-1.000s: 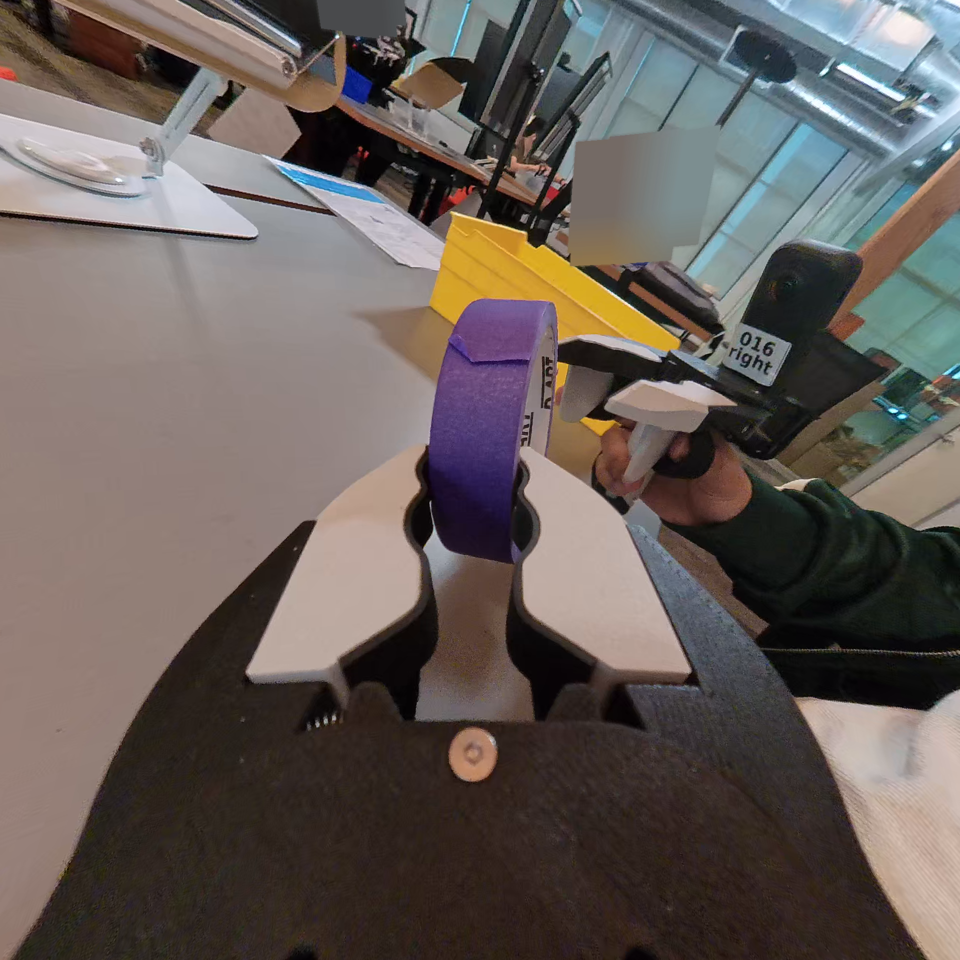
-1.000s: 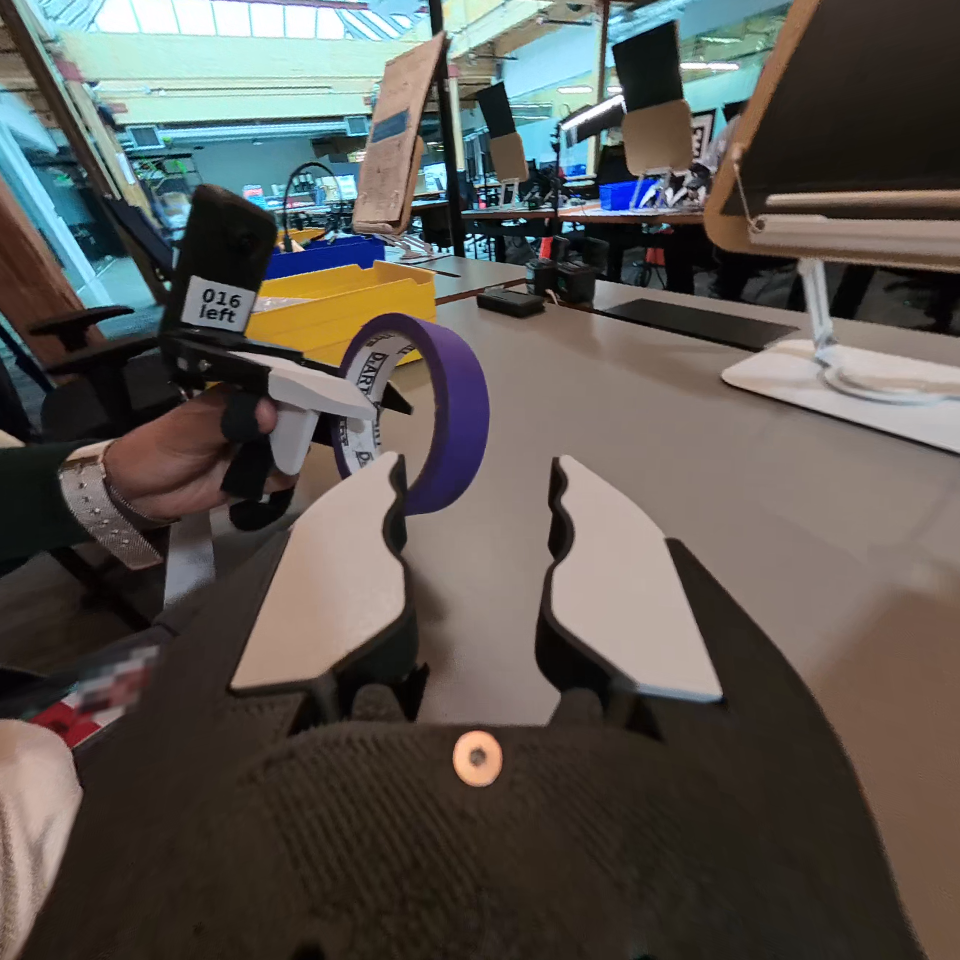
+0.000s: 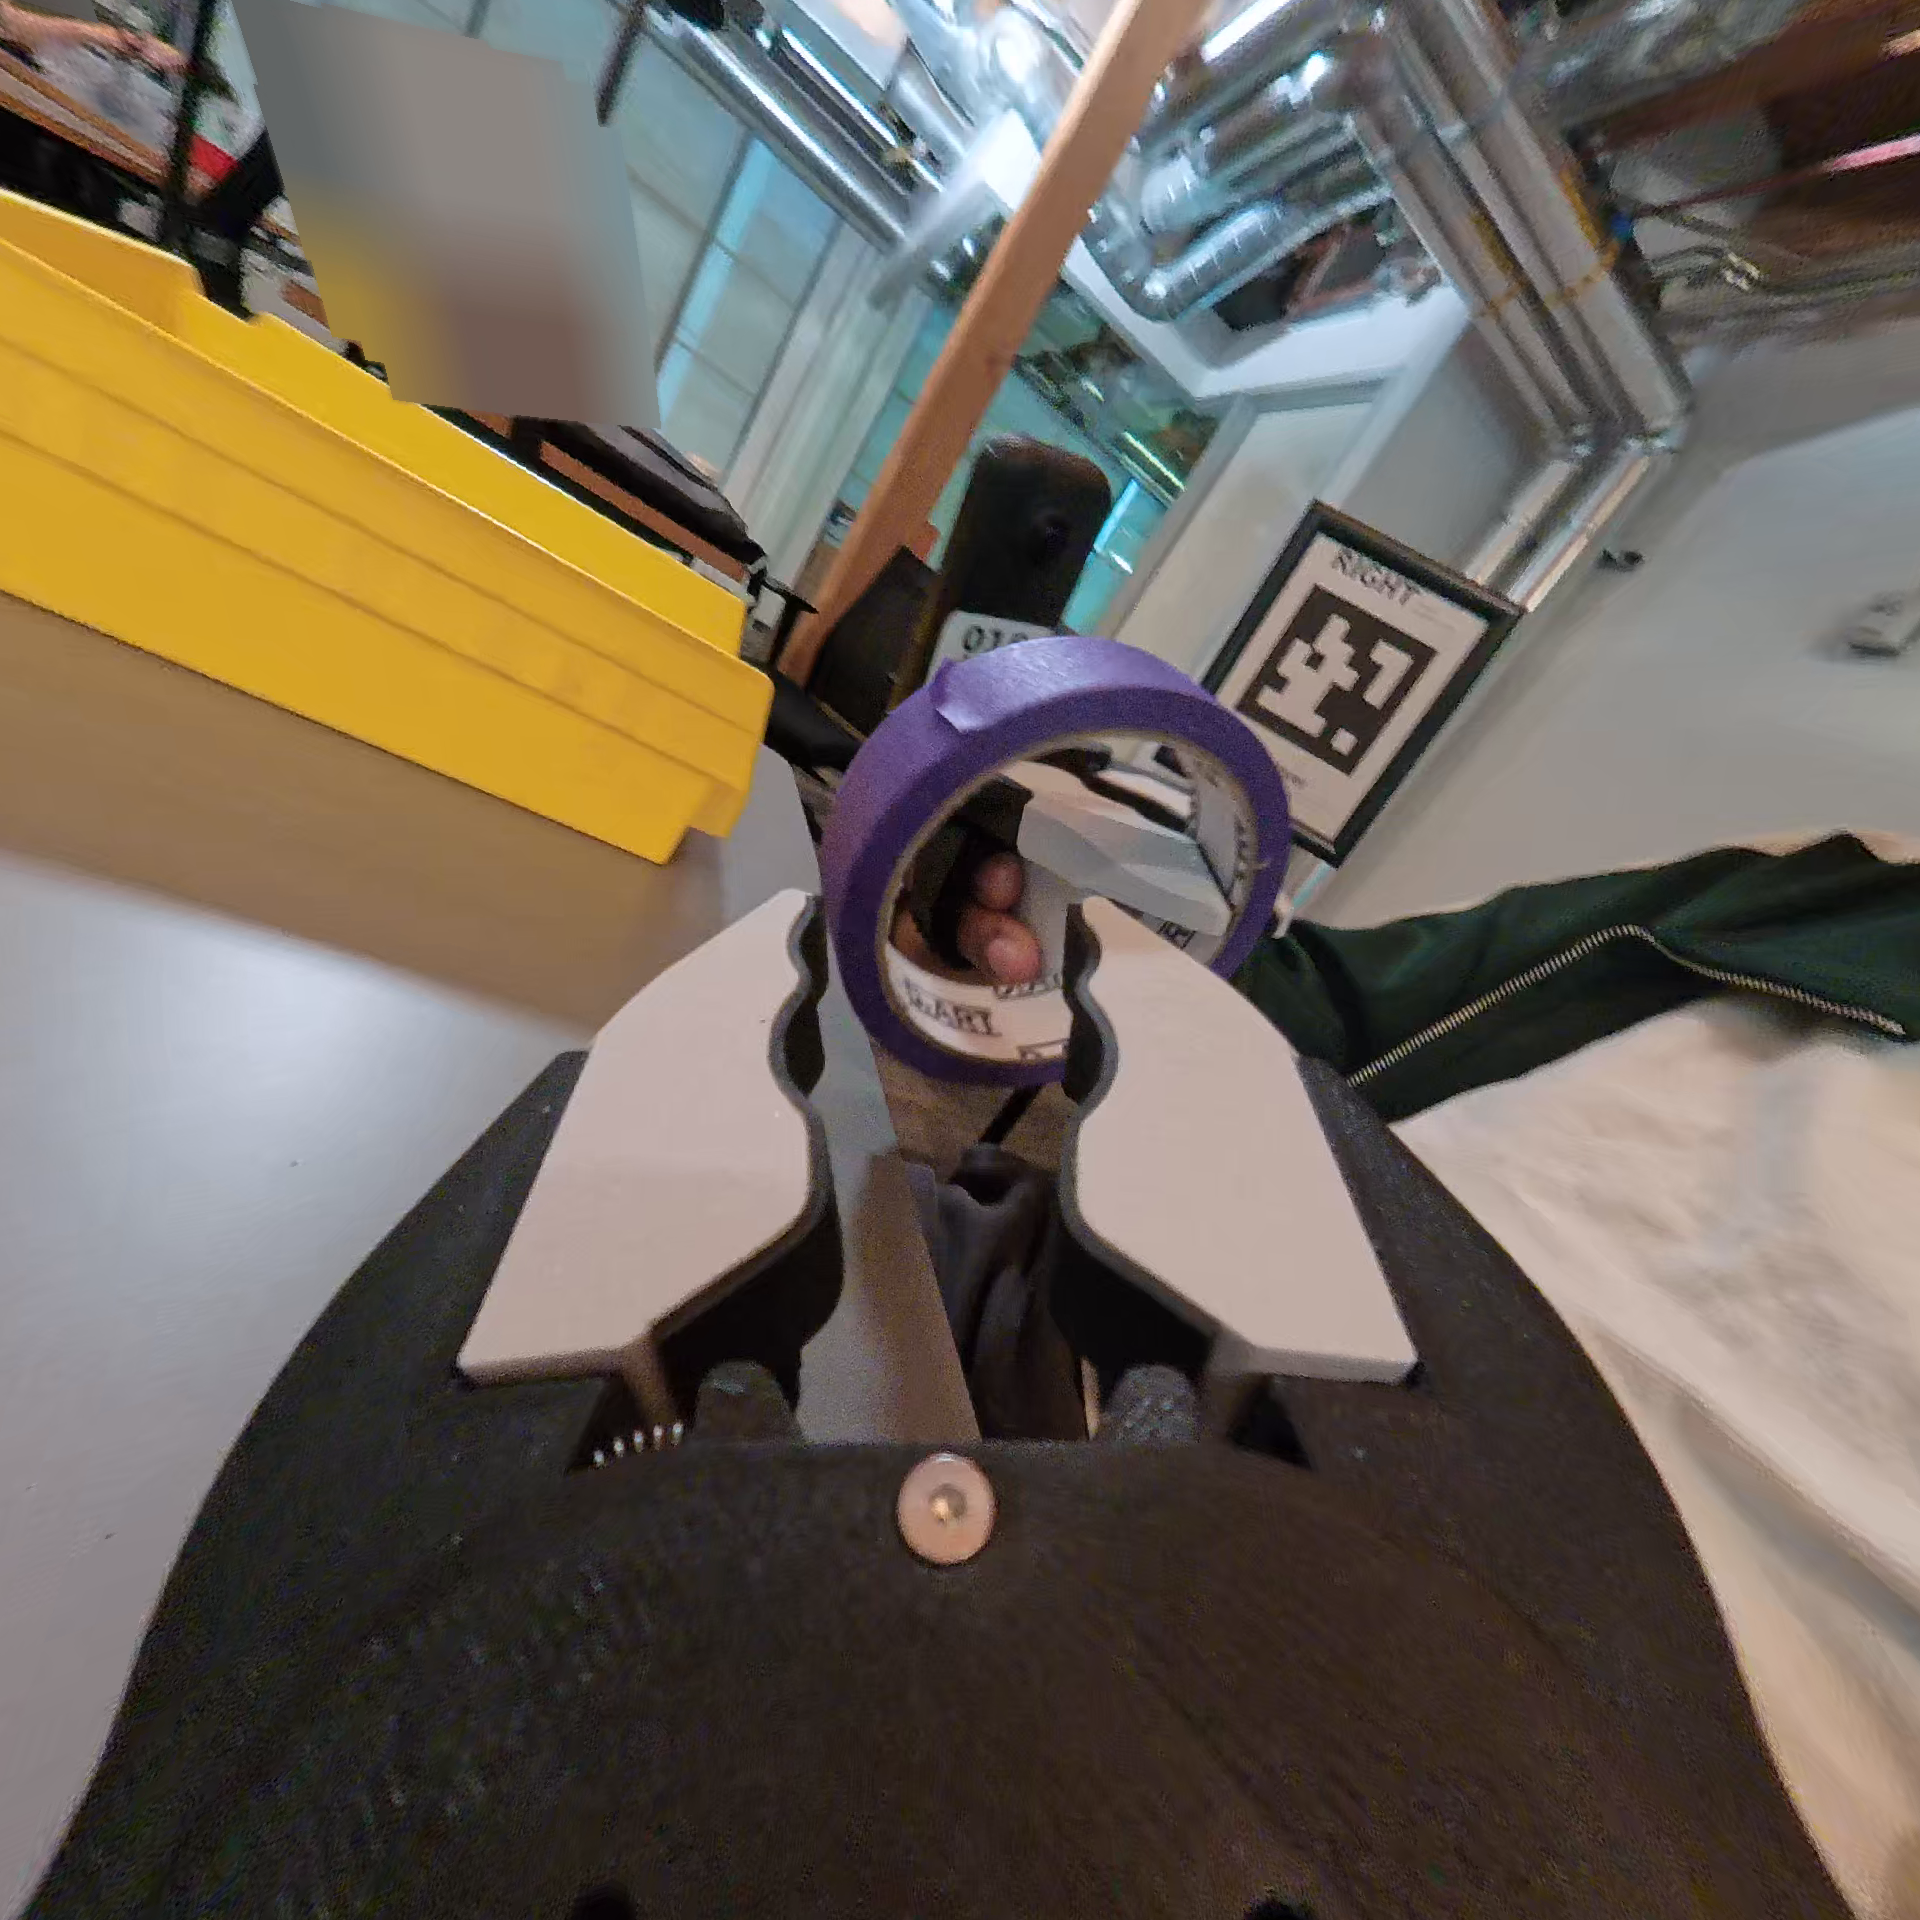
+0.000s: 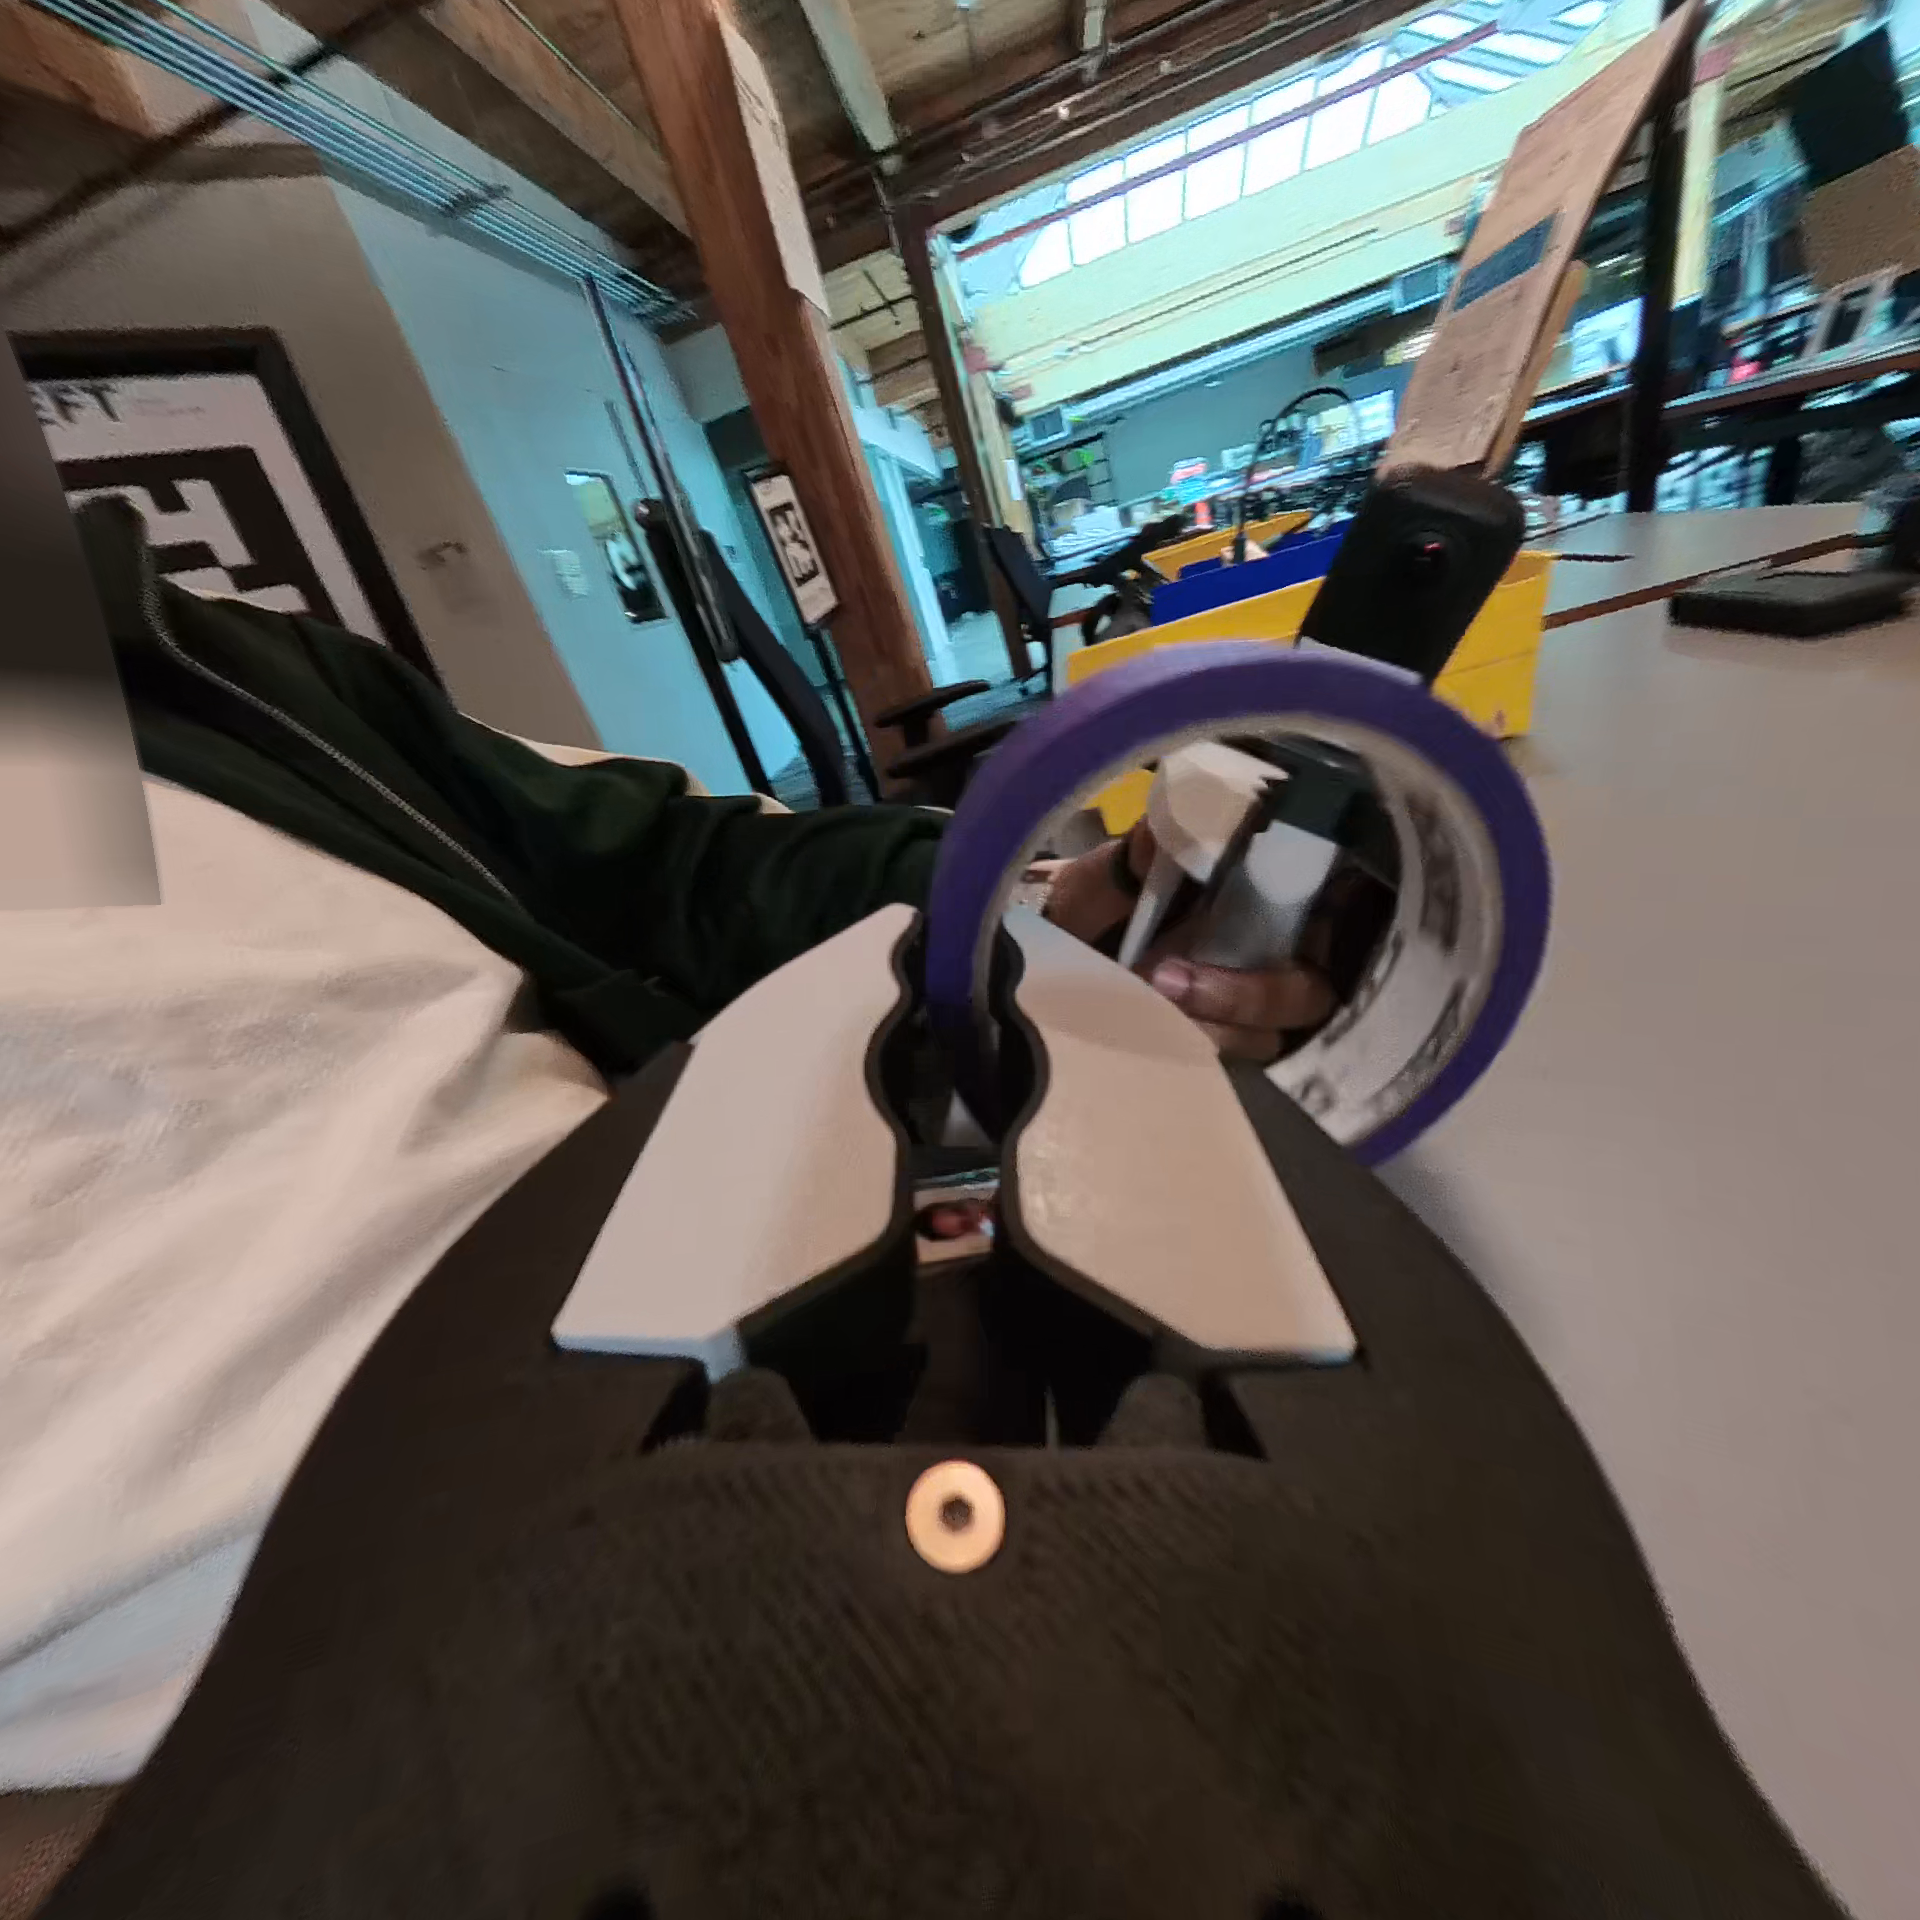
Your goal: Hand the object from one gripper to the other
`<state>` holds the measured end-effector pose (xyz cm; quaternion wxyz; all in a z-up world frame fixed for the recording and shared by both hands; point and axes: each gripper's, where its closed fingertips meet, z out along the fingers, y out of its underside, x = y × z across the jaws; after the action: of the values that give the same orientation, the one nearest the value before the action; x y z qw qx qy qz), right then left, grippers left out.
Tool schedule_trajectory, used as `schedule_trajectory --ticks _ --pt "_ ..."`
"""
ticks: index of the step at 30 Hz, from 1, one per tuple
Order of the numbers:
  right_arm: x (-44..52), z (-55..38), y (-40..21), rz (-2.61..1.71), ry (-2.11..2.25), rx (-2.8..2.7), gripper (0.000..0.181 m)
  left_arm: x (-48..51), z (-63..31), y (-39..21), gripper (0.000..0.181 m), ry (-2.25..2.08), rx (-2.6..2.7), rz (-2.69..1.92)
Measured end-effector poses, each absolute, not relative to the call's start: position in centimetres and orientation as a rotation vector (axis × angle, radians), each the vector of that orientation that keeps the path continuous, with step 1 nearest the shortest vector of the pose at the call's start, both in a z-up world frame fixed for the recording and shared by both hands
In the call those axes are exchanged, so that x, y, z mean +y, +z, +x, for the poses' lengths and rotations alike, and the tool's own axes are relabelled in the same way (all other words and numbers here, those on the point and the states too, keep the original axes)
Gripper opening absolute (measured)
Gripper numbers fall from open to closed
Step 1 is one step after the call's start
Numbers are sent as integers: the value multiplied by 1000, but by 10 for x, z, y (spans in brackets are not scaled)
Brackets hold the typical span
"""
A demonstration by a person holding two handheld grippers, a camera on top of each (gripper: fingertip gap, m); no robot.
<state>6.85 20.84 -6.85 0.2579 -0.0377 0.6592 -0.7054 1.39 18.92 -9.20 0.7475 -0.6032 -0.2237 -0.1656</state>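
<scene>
Tape roll: a purple roll of tape [image 4: 1236, 686] with a white printed core, held upright in the air above the table edge, its open ring facing each camera.
Right gripper [image 4: 961, 961]: its jaws are nearly closed, pinching the wall of the roll on its left side, one finger outside the ring and the other inside it.
Left gripper [image 3: 945, 940]: its jaws stand spread apart, wider than the roll's band; the bottom of the roll sits between the fingertips, close to the right one, and whether it touches either cannot be told.
Through the ring: in the right wrist view the left gripper's white fingers and the hand [image 4: 1236, 997] that holds it show through the hole; in the left wrist view the right gripper's finger and fingertips of the other hand [image 3: 992, 925] show the same way.
Table [image 4: 1704, 935]: grey, lying under and beyond the roll.
Yellow bin [image 3: 395, 582]: a long plastic bin on the table, left of the roll in the left wrist view; its inside is hidden from both cameras.
Blue bin [image 4: 1226, 597]: just behind the yellow one in the right wrist view; its contents cannot be told.
Person: a dark green zipped sleeve [image 3: 1621, 935] over a white top [image 4: 208, 1091].
Framed marker sign [image 3: 1361, 681]: black-and-white pattern, leaning against the wall behind.
</scene>
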Motion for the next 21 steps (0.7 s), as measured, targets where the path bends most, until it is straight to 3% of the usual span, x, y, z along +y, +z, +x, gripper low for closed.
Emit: schedule_trajectory --ticks 7,14,21 --pt "212 32 -72 20 -2088 1945 10 159 -10 -82 49 -233 -594 -1195" --pt "202 43 -64 -85 -2169 1937 10 162 0 -88 27 -318 -611 -1223" --pt "181 65 -70 -194 -2036 1862 11 142 -2 -96 32 68 -672 -1362"
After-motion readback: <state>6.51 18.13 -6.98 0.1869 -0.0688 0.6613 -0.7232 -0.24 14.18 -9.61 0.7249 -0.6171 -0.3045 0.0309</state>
